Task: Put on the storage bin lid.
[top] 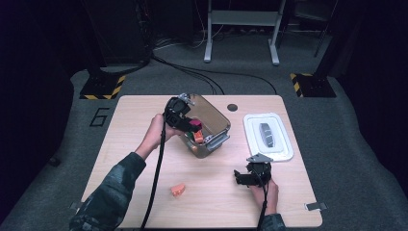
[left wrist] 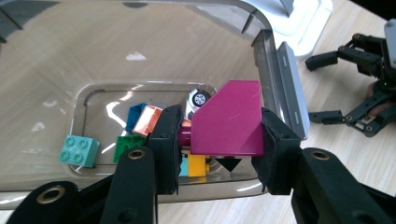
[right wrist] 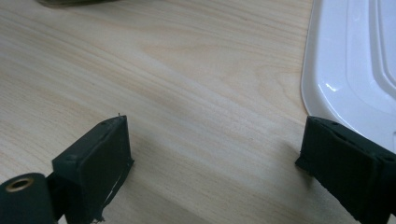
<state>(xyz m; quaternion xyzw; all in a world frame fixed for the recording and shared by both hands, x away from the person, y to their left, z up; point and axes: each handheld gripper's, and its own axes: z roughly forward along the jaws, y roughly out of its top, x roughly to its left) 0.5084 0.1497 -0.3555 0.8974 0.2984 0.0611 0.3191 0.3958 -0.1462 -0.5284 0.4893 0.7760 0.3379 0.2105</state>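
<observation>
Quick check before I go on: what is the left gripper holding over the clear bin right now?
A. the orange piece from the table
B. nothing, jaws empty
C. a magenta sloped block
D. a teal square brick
C: in the left gripper view the left gripper has both pads pressed on the magenta sloped block, above the open clear bin; the teal brick lies in the bin, and the orange piece lies on the table.

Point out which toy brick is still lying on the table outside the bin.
The orange brick near the table's front edge; the others sit inside the clear bin or in the left gripper.
</observation>
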